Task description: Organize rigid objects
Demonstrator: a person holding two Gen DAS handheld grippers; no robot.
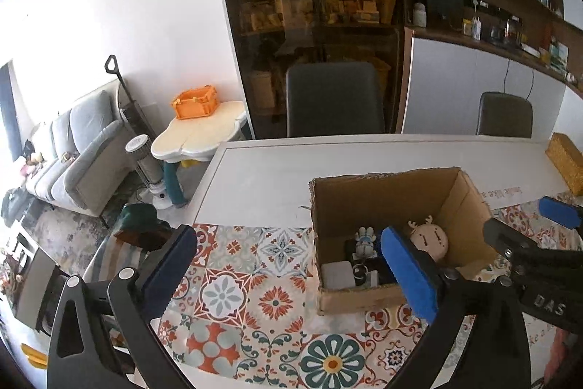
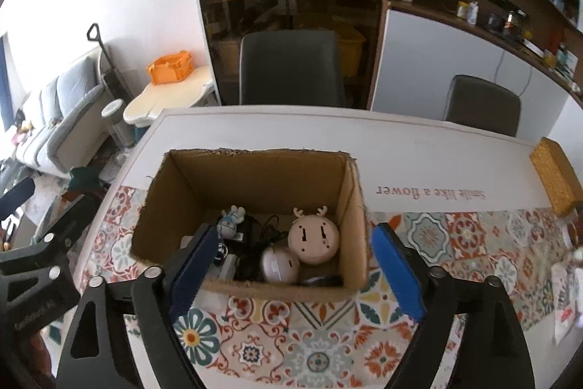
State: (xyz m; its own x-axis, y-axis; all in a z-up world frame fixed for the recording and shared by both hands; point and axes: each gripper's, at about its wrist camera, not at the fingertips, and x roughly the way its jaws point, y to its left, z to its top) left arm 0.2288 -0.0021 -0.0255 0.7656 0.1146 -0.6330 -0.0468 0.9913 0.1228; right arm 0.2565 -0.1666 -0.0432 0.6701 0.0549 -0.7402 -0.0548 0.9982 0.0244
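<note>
An open cardboard box (image 2: pixel 251 181) stands on the patterned tablecloth; it also shows in the left wrist view (image 1: pixel 386 195). Inside lie a round beige deer-face toy (image 2: pixel 314 240), a small blue-white figurine (image 2: pixel 230 223), a round pale gadget (image 2: pixel 278 265), black cables and a white block (image 1: pixel 337 274). My right gripper (image 2: pixel 295 274) is open and empty, its pads straddling the box's near wall. My left gripper (image 1: pixel 291 270) is open and empty, above the cloth left of the box, with its right pad (image 1: pixel 408 274) over the box.
A yellow woven box (image 2: pixel 555 175) sits at the table's right edge. Two dark chairs (image 2: pixel 291 68) stand behind the table. Small items lie on the cloth at far right (image 2: pixel 566 294). A sofa, a fan and a small table with an orange crate (image 1: pixel 195 102) stand to the left.
</note>
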